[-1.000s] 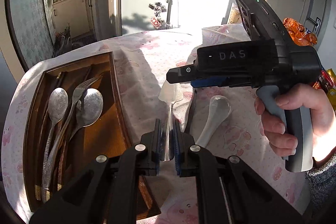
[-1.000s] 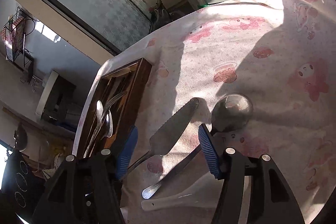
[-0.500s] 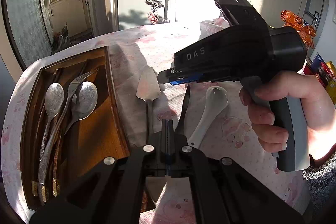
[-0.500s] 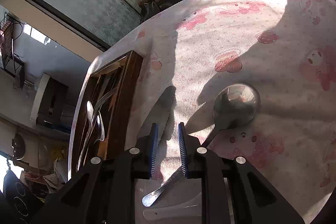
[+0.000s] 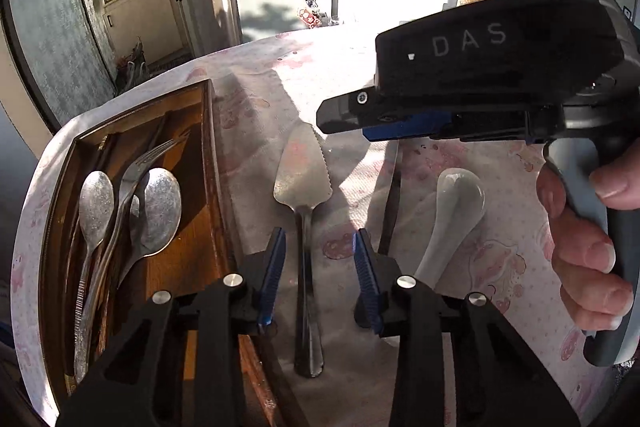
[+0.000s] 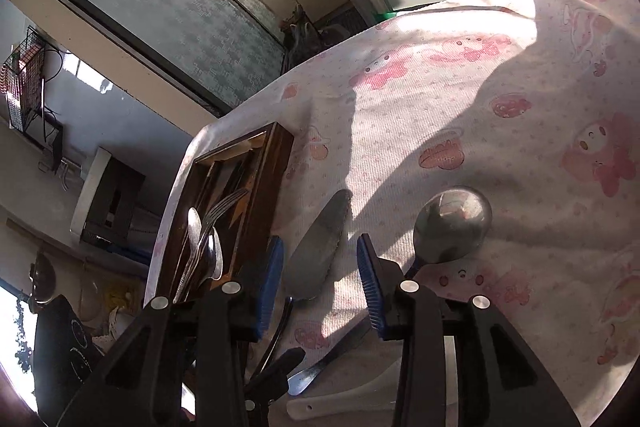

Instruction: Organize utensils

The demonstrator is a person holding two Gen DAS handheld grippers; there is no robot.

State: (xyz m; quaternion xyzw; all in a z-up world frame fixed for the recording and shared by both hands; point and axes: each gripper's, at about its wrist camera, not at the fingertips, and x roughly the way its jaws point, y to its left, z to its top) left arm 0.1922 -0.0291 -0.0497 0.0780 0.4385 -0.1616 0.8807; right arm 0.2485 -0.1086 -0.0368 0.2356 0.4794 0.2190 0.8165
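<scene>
My left gripper (image 5: 318,267) has just been opening; its jaws straddle the cake server's (image 5: 304,183) handle without pressing it. The server lies on the counter (image 5: 460,307) just beside the wooden tray (image 5: 212,187), which holds 2 spoons (image 5: 158,211) and a fork (image 5: 148,163). My right gripper (image 6: 320,279), jaws just reopened, holds nothing above the server's blade.

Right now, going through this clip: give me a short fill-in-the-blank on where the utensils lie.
The cake server lies on the ____, not in the wooden tray.
The white ceramic spoon lies to the server's ____ in the left wrist view.
The fork rests in the ____.

Missing: tablecloth; right; tray
</scene>
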